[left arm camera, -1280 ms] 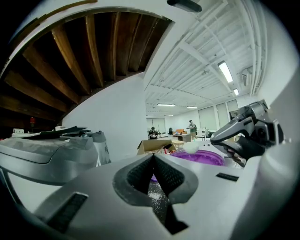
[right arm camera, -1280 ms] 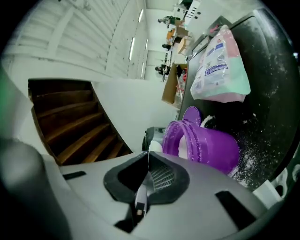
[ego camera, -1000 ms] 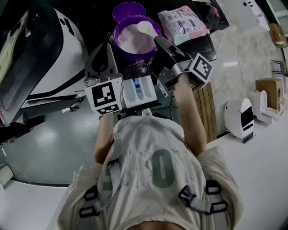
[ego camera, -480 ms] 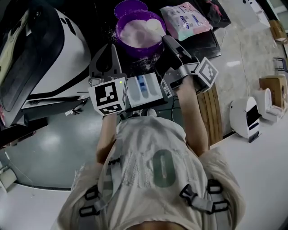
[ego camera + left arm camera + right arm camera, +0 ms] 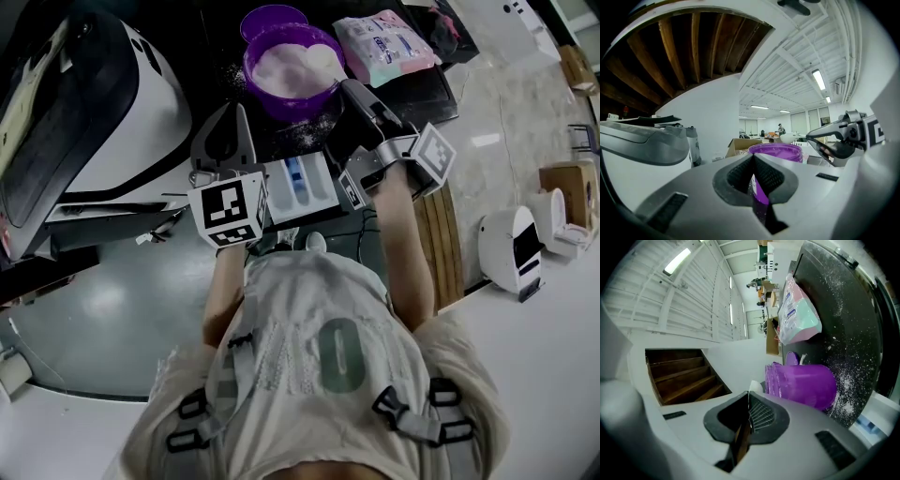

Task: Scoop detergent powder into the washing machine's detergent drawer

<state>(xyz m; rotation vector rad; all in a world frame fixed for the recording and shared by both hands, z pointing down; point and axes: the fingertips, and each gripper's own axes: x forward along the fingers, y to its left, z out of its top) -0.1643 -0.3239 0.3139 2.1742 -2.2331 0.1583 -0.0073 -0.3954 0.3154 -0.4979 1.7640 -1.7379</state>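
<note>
Right gripper [image 5: 349, 86] pinches the thin white scoop [image 5: 753, 386] at the purple bowl [image 5: 292, 99].
The glossy white detergent drawer [image 5: 300, 185] lies just person-side of the bowl, its channels pointing bowlward. The right gripper looks better placed to carry. The left gripper [image 5: 241, 114] is pressed together, empty. Powder [image 5: 286, 66] is fine and loose.

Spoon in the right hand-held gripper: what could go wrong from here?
The right hand-held gripper pinches the spoon only by its thin handle, so a loaded spoon might twist and tip. Powder already speckles the dark top beside the purple bowl; more could fall on the way. The drawer has narrow compartments, so a pour may miss.
</note>
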